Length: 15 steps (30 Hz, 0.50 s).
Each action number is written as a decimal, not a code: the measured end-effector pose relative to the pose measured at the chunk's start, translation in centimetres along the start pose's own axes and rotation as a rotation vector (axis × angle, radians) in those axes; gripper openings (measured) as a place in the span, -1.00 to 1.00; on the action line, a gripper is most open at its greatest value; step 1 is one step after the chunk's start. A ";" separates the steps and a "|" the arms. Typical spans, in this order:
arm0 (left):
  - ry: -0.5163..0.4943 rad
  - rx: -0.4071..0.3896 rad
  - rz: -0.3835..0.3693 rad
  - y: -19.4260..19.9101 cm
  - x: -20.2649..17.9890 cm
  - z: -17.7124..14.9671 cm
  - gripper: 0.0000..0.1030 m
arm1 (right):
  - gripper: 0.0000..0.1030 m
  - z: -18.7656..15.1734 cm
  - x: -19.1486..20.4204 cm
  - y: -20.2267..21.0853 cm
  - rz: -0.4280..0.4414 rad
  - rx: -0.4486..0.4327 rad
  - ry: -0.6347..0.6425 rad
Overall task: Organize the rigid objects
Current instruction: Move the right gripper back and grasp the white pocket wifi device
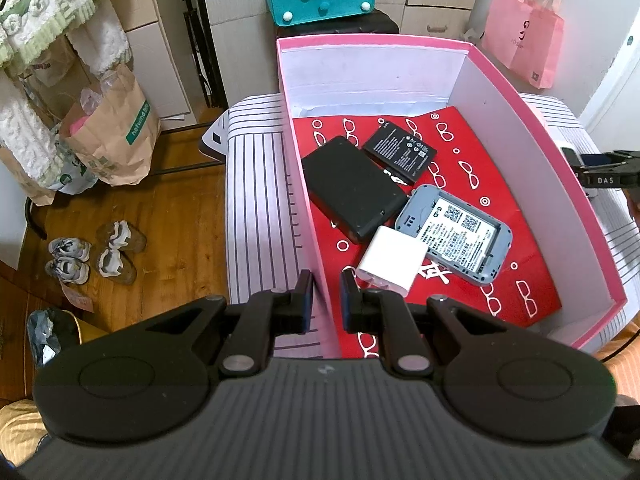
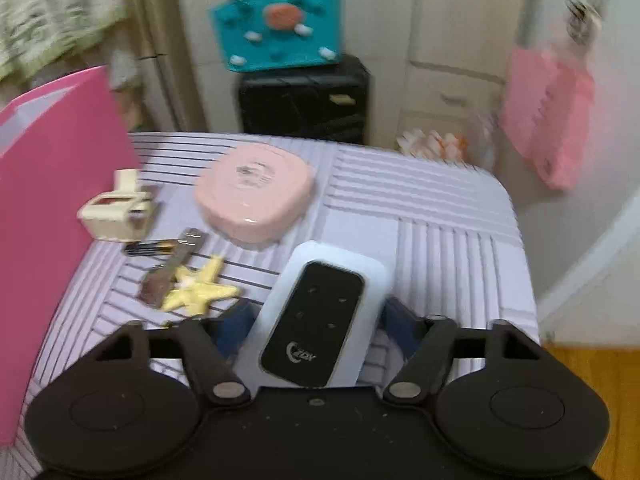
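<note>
The white pocket router (image 2: 316,320) with its black face lies between the fingers of the right claw (image 2: 316,320), its long axis running from about 7 o'clock to 1 o'clock in the right wrist view, nearly in line with the fingers. The right claw stands fairly wide around it; blur hides whether the blue pads press its sides, so a firm grip cannot be told. The pink box (image 2: 60,200) stands at 9 to 10 o'clock from this claw, so the carry would likely go that way, over the star (image 2: 200,288) and the key (image 2: 176,264).

The left claw (image 1: 326,300) is narrow, pinched on the near wall of the pink box (image 1: 308,216). Inside lie a black case (image 1: 352,188), a battery (image 1: 400,152), a grey router shell (image 1: 456,236) and a white charger (image 1: 390,264).
</note>
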<state>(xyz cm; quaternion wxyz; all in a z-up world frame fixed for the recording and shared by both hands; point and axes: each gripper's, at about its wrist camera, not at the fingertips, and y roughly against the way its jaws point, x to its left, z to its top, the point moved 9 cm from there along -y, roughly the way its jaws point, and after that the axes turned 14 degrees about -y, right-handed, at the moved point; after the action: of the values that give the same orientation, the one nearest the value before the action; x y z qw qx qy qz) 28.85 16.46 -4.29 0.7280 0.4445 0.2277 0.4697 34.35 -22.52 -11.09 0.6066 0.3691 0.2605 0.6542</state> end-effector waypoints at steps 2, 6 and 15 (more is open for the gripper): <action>-0.001 0.002 -0.001 0.0 0.0 0.0 -0.75 | 0.32 -0.2 0.5 0.2 0.009 -0.015 0.063; 0.005 -0.002 -0.011 0.0 0.0 -0.1 -0.75 | 0.43 -0.3 -0.1 0.6 0.028 -0.002 0.039; -0.005 0.006 -0.014 0.2 0.0 0.0 -0.75 | 0.25 -0.4 -0.6 1.0 0.008 0.002 -0.024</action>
<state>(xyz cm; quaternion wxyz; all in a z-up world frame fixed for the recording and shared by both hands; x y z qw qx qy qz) 28.78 16.46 -4.15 0.7305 0.4463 0.2302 0.4628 33.45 -23.18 -10.66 0.6066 0.3786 0.2522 0.6520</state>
